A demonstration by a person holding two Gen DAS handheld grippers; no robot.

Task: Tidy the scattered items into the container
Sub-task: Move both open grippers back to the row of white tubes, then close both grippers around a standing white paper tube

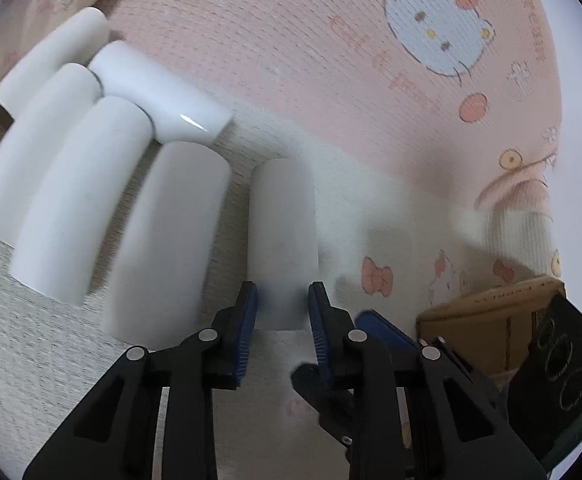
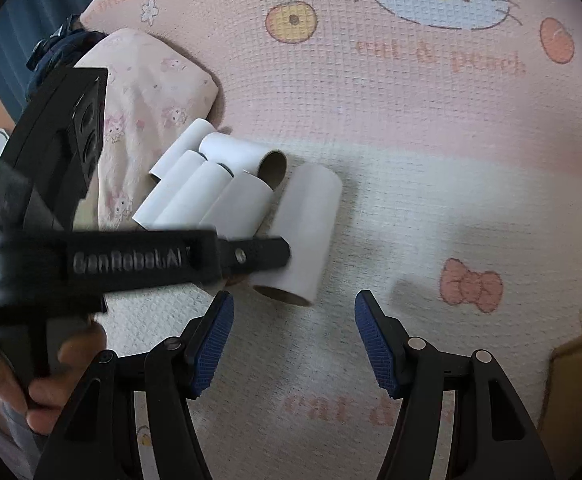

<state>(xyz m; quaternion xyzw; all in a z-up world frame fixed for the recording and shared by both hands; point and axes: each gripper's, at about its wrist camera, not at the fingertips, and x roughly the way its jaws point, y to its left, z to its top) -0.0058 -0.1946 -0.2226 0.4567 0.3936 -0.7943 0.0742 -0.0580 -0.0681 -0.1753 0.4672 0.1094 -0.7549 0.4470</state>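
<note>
Cluster of white tubes (image 1: pixel 91 168) off to the left gripper's (image 1: pixel 282 308) left, one lying crosswise. Left gripper clamped on the nearest tube (image 1: pixel 282 240), pads on both sides at its near end. Right gripper (image 2: pixel 294 344) spread wide, empty, just short of that tube. Cardboard box (image 1: pixel 487 320) off to the left gripper's right. Risk: end-only pinch, so the tube may crush or swing out in transit.

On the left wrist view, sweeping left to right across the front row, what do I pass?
Long white tube → wide white tube → tube between the left gripper fingers → pink bow print → cardboard box.
</note>
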